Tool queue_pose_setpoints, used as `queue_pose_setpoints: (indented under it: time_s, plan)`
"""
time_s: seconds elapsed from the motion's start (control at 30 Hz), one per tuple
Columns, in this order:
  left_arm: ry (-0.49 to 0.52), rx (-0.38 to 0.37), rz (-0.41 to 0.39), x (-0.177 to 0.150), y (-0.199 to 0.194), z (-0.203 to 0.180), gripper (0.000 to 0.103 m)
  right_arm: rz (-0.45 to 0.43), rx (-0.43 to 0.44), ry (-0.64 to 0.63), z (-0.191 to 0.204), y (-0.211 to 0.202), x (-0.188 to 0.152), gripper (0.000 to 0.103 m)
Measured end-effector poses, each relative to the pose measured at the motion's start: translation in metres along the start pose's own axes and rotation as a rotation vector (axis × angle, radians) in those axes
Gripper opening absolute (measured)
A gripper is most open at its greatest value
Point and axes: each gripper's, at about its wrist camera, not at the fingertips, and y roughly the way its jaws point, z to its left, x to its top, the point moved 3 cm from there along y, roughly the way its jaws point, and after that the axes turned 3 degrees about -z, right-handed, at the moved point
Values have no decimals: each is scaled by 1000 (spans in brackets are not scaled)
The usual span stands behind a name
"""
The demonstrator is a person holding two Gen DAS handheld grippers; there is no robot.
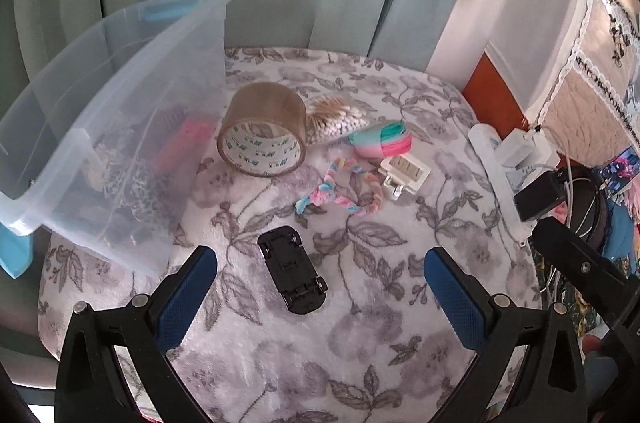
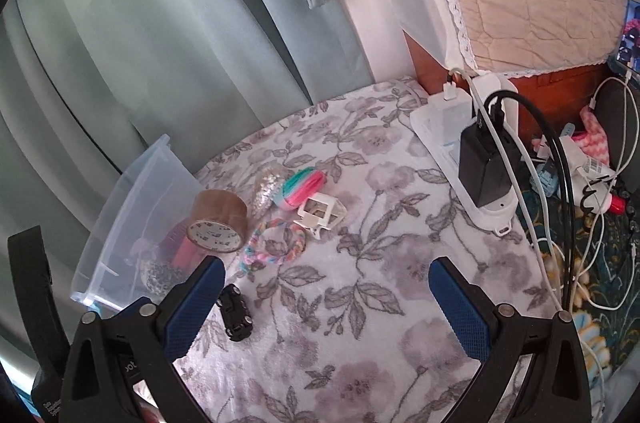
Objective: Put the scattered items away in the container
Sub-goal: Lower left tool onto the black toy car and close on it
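Left tool (image 1: pixel 320 271): spread wide, nothing between its blue pads, hovering just above the floral-cloth desk (image 1: pixel 360 323). Directly between the fingers lies a small black toy car (image 1: pixel 293 269), upside down, wheels up. Right tool (image 2: pixel 326 281): also spread wide, empty, over a bare patch of the same cloth; the car sits just beside its left finger in the right wrist view.

Further out from left tool: pastel braided loop (image 1: pixel 340 189) lying flat, w/ a white hair claw clip (image 1: pixel 404 175) touching or just beside its right end. Behind those, a pink/teal striped item (image 1: pixel 382 143) and a bundle of cotton swabs (image 1: pixel 338 121). Brown packing tape roll (image 1: pixel 262 129) stands on edge, tilted, just left of the swabs, near the container wall.

Clear plastic container (image 1: pixel 120 83) at desk's left edge, already holding some things: something pink, a leopard-print piece; rest too blurred thru the wall.

Right side of desk: white power strip (image 2: pixel 452 151) w/ black charger (image 2: pixel 484 171) plugged in, cables trailing off.
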Motion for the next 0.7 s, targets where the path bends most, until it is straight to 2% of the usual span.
queue_pose_setpoints:
  time_s: [0.17, 0.27, 0.37, 0.53, 0.57, 0.63, 0.7]
  plan:
    - [-28, 40, 72, -7, 26, 7, 103, 55, 1, -6, -3, 19, -6, 103]
    - [-85, 35, 102, -11, 38, 17, 103, 94, 18, -18, 0, 32, -10, 103]
    - [-101, 40, 127, -15, 49, 24, 101, 135, 30, -17, 2, 46, -13, 103]
    - [-113, 35, 151, -20, 61, 29, 94, 174, 21, -53, 6, 66, -12, 103]
    - [-111, 35, 152, -20, 63, 29, 91, 179, 25, -56, 7, 70, -11, 103]
    - [-101, 38, 156, -20, 66, 28, 78, 189, 33, -63, 8, 79, -10, 103]
    - [-102, 37, 163, -21, 71, 29, 75, 195, 32, -78, 10, 87, -8, 103]
